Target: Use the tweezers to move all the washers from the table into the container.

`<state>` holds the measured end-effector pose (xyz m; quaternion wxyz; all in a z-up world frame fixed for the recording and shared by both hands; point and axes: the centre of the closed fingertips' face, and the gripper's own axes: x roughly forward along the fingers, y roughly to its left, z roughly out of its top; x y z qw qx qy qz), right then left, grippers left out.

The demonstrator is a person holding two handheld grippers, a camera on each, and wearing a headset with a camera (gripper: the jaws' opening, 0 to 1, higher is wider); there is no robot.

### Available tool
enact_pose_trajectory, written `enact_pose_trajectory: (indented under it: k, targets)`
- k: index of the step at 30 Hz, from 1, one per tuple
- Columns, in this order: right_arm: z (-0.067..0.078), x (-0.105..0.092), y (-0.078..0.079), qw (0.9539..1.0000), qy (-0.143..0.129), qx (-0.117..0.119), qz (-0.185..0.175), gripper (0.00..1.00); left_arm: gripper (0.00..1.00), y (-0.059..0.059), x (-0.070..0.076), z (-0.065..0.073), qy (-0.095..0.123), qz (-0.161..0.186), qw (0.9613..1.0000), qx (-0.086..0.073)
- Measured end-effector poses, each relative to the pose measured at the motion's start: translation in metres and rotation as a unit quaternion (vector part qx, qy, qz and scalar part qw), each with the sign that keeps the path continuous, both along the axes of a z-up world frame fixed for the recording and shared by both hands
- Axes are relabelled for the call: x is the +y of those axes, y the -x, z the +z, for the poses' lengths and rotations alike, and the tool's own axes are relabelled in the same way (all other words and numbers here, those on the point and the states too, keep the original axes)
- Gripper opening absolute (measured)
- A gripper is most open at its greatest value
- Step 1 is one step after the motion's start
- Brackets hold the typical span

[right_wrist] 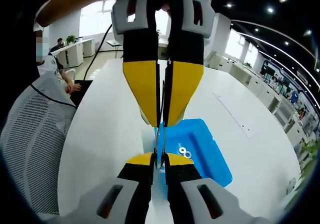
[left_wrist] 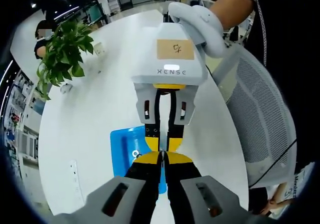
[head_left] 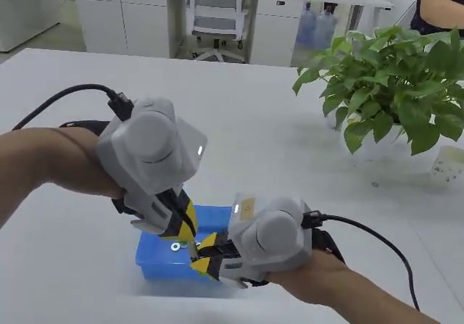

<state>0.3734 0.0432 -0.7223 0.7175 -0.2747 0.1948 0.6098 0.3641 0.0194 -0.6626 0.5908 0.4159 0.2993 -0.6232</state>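
The left gripper (head_left: 185,231) and right gripper (head_left: 203,255) meet tip to tip just above the blue container (head_left: 154,257) on the white table (head_left: 254,121). Both pairs of jaws are pinched nearly together. In the right gripper view the thin metal tweezers (right_wrist: 160,134) run from one pair of yellow pads to the other, so each gripper seems to clamp them, though the blades are too slim to be sure. Two washers (right_wrist: 184,152) lie inside the container, beside the tweezers' lower end. A potted plant (head_left: 391,85) stands well apart on the right
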Motion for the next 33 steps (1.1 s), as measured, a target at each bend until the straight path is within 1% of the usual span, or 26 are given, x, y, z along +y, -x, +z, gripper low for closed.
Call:
enact_pose_trajectory:
  k: [4, 7, 13, 19, 25, 33]
  targets:
    - [0.003, 0.004, -0.009, 1.0000, 0.002, -0.005, 0.005, 0.10, 0.06, -0.007, 0.003, 0.003, -0.001, 0.005, 1.0000, -0.005]
    - [0.004, 0.007, -0.017, 0.9999, 0.003, -0.006, 0.008, 0.10, 0.06, -0.014, 0.007, 0.005, 0.001, 0.009, 0.9999, -0.013]
    - [0.003, 0.014, -0.029, 0.9998, 0.008, -0.010, 0.017, 0.10, 0.06, -0.026, 0.014, 0.003, 0.000, 0.017, 0.9996, -0.023]
    - [-0.002, 0.021, -0.039, 0.9996, 0.010, -0.014, 0.024, 0.10, 0.06, -0.037, 0.021, -0.002, -0.005, 0.025, 0.9994, -0.025]
    - [-0.008, 0.024, -0.049, 0.9996, 0.008, -0.013, 0.024, 0.10, 0.06, -0.048, 0.025, -0.008, -0.004, 0.032, 0.9992, -0.026]
    - [-0.020, 0.028, -0.055, 0.9996, 0.013, -0.007, 0.022, 0.10, 0.06, -0.055, 0.029, -0.020, -0.007, 0.037, 0.9991, -0.022]
